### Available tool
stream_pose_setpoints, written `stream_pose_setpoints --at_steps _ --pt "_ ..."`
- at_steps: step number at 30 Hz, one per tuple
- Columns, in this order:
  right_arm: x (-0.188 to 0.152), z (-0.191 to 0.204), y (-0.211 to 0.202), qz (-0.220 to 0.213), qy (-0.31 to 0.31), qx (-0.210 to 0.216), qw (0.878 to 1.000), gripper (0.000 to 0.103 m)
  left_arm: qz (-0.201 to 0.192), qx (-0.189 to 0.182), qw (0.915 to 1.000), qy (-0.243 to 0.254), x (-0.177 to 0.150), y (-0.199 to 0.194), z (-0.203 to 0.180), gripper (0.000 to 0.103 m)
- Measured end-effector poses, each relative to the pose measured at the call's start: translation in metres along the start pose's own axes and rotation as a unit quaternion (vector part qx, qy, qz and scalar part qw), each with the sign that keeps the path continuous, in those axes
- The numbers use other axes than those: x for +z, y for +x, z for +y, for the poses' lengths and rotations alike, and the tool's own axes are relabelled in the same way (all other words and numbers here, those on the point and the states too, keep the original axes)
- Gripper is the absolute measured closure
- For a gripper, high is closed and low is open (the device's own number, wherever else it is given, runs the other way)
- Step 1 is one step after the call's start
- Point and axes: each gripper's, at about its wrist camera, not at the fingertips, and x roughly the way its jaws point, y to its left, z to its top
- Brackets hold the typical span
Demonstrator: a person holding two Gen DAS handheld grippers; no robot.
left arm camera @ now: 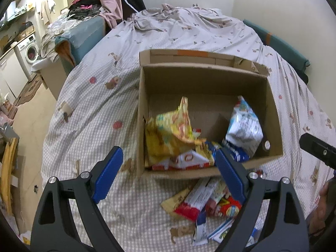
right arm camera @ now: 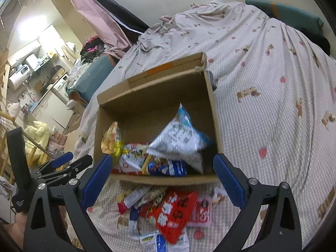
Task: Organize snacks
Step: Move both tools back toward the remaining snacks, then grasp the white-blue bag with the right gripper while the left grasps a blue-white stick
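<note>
I see a bed (left arm camera: 126, 96) covered with a checked sheet that has small bear and strawberry prints. At its far end the sheet is crumpled into folds (left arm camera: 168, 19). Beside the left edge of the bed stands a blue-green piece of furniture (left arm camera: 88, 35) with a pile of dark clothes (left arm camera: 86, 6) on top. A pink cloth (left arm camera: 110, 0) hangs behind it. Further left, a white washing machine (left arm camera: 28, 49) stands under a counter. Along the right edge lies a teal cushion (left arm camera: 281, 46).
</note>
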Motion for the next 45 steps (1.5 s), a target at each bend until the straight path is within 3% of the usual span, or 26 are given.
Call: stream_pose_setpoints --at_steps 24,27,31,34,37,42,45 --pt "-0.059 -0.016 -0.039 0.035 0.045 -0.019 0.998 0.004 0.059 0.012 0.9979 -0.022 -0.062 -0.025 0.015 0.015" --pt "-0.068 -0.021 -0.028 0.074 0.052 -0.026 0.996 0.004 0.078 0.013 0.9961 -0.037 -0.067 -0.020 0.022 0.015" --pt "-0.088 -0.021 0.003 0.170 0.050 -0.015 0.984 0.004 0.103 0.010 0.9928 -0.061 -0.071 -0.011 0.028 0.015" --pt "-0.102 -0.011 0.021 0.216 0.018 -0.029 0.976 0.004 0.111 0.002 0.9917 -0.065 -0.073 -0.007 0.027 0.015" --pt "-0.116 0.002 0.043 0.268 -0.014 -0.016 0.963 0.004 0.115 0.002 0.9916 -0.059 -0.074 -0.004 0.024 0.015" --pt "-0.141 0.027 0.077 0.321 -0.105 -0.055 0.940 0.004 0.123 -0.001 0.9905 -0.062 -0.075 -0.001 0.023 0.015" --pt "-0.150 0.028 0.095 0.344 -0.118 -0.079 0.928 0.004 0.133 0.000 0.9894 -0.059 -0.077 0.003 0.022 0.015"
